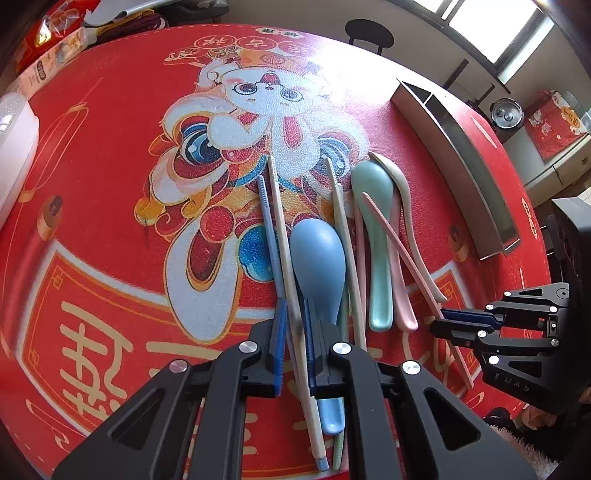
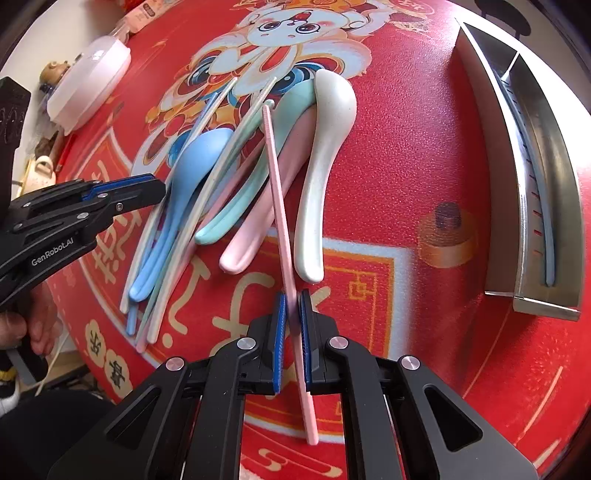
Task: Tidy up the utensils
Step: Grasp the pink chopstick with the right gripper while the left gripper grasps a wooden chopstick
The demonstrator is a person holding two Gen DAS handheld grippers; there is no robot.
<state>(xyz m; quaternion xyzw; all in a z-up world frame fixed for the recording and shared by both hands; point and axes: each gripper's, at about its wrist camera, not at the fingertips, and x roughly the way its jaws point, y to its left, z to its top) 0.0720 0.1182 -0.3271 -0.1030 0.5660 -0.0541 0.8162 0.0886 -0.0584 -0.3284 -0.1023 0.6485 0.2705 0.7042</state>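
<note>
A pile of plastic spoons and chopsticks lies on the red tablecloth. My left gripper is shut on a cream chopstick, next to the blue spoon. My right gripper is shut on a pink chopstick; it also shows in the left wrist view. The green spoon, pink spoon and white spoon lie side by side. The steel utensil tray stands at the right with one blue chopstick in it.
A white lidded container sits at the table's left side, a box behind it. The table edge is near, with a person's hand below it. A black chair stands beyond the far edge.
</note>
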